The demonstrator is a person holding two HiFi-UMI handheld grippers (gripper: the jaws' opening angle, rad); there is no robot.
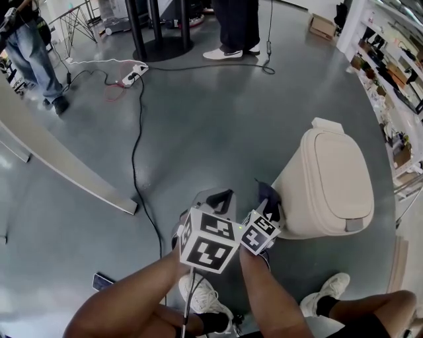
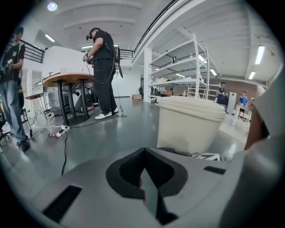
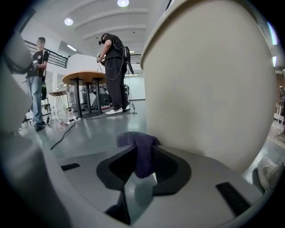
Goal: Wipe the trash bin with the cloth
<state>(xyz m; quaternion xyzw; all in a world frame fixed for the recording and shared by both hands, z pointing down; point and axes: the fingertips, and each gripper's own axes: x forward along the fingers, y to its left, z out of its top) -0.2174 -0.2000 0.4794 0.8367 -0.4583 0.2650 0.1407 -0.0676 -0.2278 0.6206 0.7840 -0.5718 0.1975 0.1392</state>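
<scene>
Right gripper view: our right claw point(image 3: 140, 174) gripped the cloth point(image 3: 140, 147); trash bin point(image 3: 209, 80) sat just beside at 2 o'clock. Left claw point(image 2: 143, 179) was closed, empty.

Glossy grey floor point(image 1: 218, 125) w/ black cable point(image 1: 133, 155); round table point(image 2: 67, 78), white shelving point(image 2: 187, 67), ceiling lights point(image 2: 52, 6) on.

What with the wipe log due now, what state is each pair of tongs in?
Left tongs: closed, nothing between them.
Right tongs: closed on the purple cloth.
</scene>
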